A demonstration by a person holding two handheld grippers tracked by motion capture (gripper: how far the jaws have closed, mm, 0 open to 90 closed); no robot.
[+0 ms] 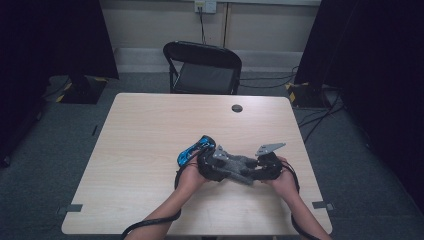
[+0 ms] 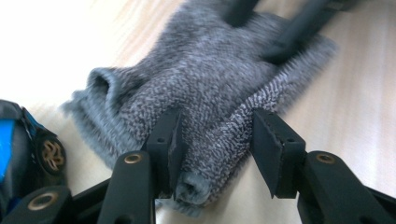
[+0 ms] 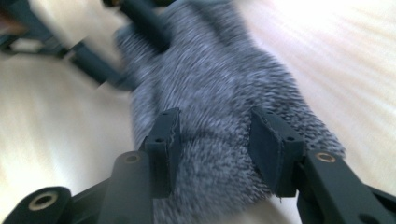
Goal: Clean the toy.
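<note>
- Because you work the grey knitted sock [image 1: 239, 167] from both ends, it lies flat near the front edge of the table [image 1: 145, 140], right of centre, stretched between your two hands.
- Your left gripper [image 2: 215, 140] has its jaws spread wide around one end of the sock, where the knit bunches into a fold; the pads [image 2: 173, 140] stand on either side of the cloth and do not pinch it yet, so you seem to be lining up a grasp.
- Your right gripper [image 3: 212, 140] is likewise wide open over the opposite end, with cloth between the jaws and a gap left at the right pad; the view is blurred, so I can't tell whether either pad touches the cloth.
- Holding both ends would let you straighten or fold the sock without it sliding on the smooth wood.
- A blue and black object [image 1: 195, 150] sits just left of your left hand [image 1: 192, 175], near the sock but apart from the work.
</note>
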